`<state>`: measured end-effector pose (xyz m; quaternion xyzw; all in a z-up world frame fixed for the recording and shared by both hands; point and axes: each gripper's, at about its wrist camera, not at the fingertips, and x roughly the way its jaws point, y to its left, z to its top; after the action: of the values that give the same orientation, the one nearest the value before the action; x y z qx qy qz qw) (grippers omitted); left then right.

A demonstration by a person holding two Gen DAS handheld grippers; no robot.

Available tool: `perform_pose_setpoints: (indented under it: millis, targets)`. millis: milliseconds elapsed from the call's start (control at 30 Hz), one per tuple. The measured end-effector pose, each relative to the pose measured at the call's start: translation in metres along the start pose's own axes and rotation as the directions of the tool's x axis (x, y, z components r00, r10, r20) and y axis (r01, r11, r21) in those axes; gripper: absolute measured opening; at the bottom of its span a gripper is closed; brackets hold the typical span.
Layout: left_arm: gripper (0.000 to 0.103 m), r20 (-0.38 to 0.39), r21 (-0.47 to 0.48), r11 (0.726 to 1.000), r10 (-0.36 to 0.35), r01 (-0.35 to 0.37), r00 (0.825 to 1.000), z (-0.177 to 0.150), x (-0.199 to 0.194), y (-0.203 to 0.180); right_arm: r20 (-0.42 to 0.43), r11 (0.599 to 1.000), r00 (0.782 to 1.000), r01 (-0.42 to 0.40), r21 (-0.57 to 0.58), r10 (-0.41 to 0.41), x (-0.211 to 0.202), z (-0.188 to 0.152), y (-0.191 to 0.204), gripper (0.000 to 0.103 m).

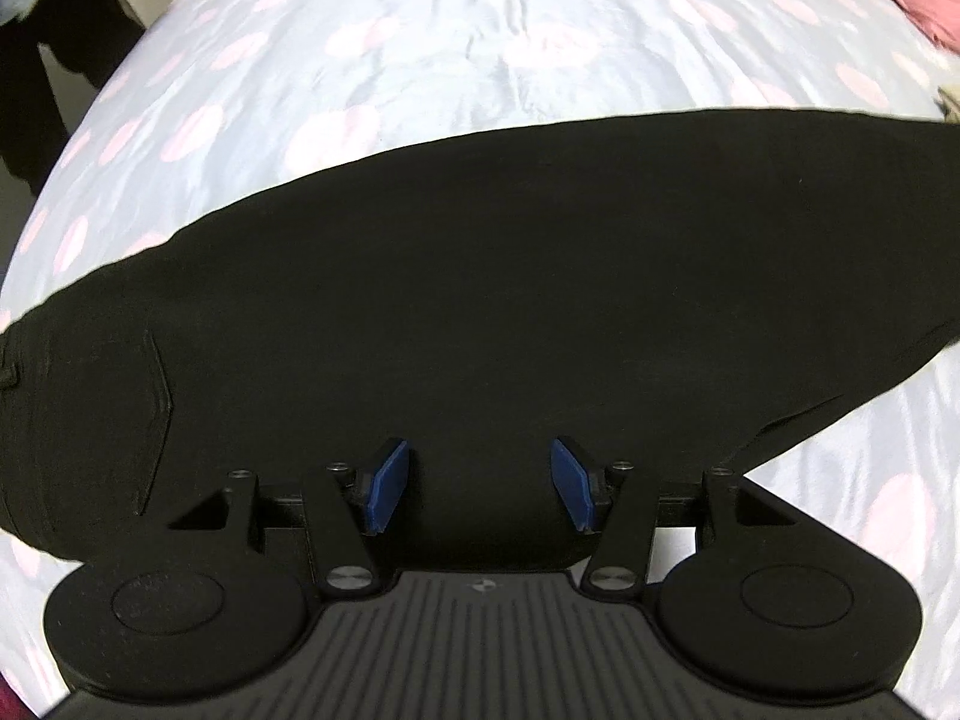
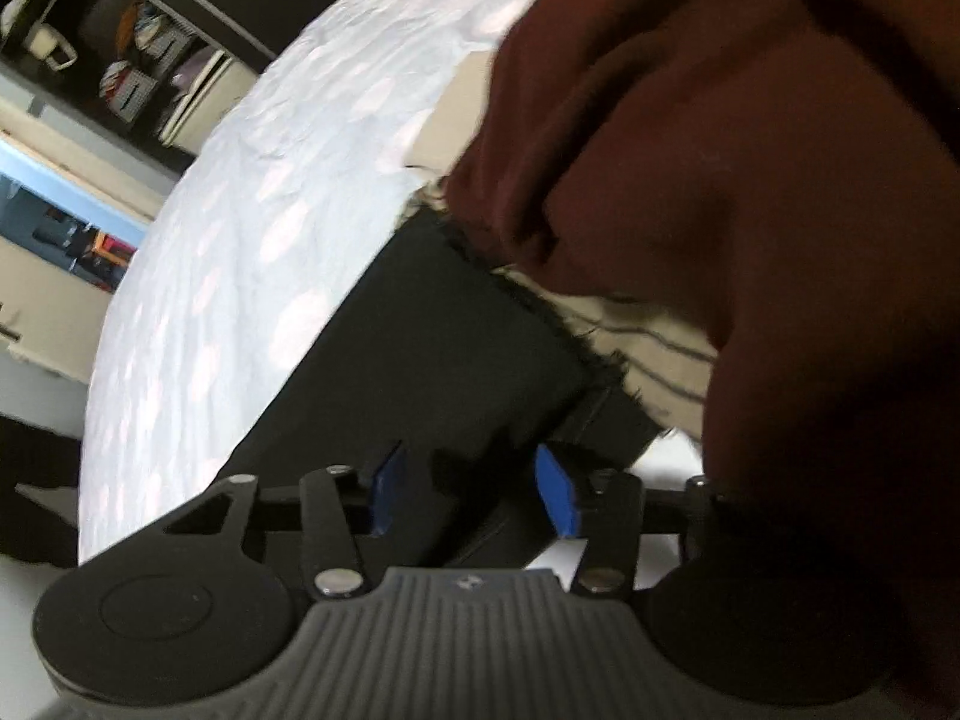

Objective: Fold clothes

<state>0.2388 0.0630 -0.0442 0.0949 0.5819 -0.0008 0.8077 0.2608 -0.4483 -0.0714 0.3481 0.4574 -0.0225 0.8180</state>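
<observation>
Both grippers' fingers gape over black trousers (image 1: 480, 276); only right view shows maroon cloth (image 2: 750, 180).

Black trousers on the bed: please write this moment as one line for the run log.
task: fold clothes | black trousers: flat on dotted bedsheet | left gripper: open above trousers | right gripper: open at trouser hem | maroon garment: beside hem

Black trousers (image 1: 480, 312) — flat, folded lengthwise
</observation>
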Motion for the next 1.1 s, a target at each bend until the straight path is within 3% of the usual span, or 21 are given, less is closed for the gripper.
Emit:
perform_pose_setpoints:
  millis: [133, 167, 200, 233, 467, 567, 700, 833, 933, 1000, 1100]
  targets:
    - [0.052, 0.008, 0.01, 1.0, -0.021, 0.021, 1.0, -0.001, 0.004, 0.004, 0.001, 1.0, 1.0, -0.005, 0.025, 0.005, 0.016, 0.003, -0.005, 0.042]
    - [0.052, 0.008, 0.01, 1.0, -0.024, 0.024, 1.0, -0.002, 0.005, 0.007, 0.0, 1.0, 1.0, -0.002, 0.02, 0.002, 0.018, 0.002, -0.004, 0.035]
    - [0.052, 0.008, 0.007, 1.0, -0.025, 0.025, 1.0, 0.0, 0.006, 0.01, -0.006, 1.0, 1.0, 0.002, 0.016, -0.001, 0.021, 0.001, -0.002, 0.014]
    - [0.052, 0.006, 0.003, 1.0, -0.024, 0.024, 1.0, 0.002, 0.007, 0.012, -0.01, 1.0, 1.0, 0.005, 0.011, -0.005, 0.023, 0.001, -0.001, 0.008]
    - [0.052, 0.005, -0.004, 1.0, 0.007, -0.006, 1.0, 0.001, 0.005, 0.016, 0.058, 0.994, 0.998, 0.035, -0.102, -0.029, -0.012, 0.001, 0.036, 0.004]
    - [0.052, 0.01, 0.008, 1.0, 0.008, -0.008, 1.0, -0.002, 0.002, 0.018, 0.052, 0.992, 0.998, 0.043, -0.122, -0.037, -0.021, -0.002, 0.037, 0.004]
    - [0.052, 0.012, 0.035, 0.999, 0.016, -0.017, 1.0, -0.007, 0.002, 0.023, 0.015, 0.991, 0.997, 0.072, -0.112, -0.071, -0.002, -0.005, 0.019, 0.004]
    - [0.052, 0.019, 0.044, 0.999, 0.017, -0.018, 1.0, -0.01, -0.005, 0.026, 0.029, 0.984, 0.995, 0.095, -0.148, -0.092, 0.009, -0.009, 0.016, 0.007]
    - [0.052, 0.021, 0.048, 0.999, 0.023, -0.024, 1.0, -0.012, -0.008, 0.03, 0.024, 0.984, 0.988, 0.152, -0.093, -0.15, 0.005, -0.006, 0.011, 0.027]
    - [0.052, 0.017, 0.052, 0.998, 0.026, -0.027, 0.999, -0.014, -0.008, 0.035, 0.014, 0.988, 0.992, 0.13, -0.08, -0.129, 0.002, -0.003, 0.01, 0.039]
    - [0.052, 0.005, 0.04, 0.999, 0.028, -0.028, 1.0, -0.004, 0.0, 0.028, 0.002, 0.989, 0.992, 0.129, -0.071, -0.13, 0.004, 0.0, 0.008, 0.048]
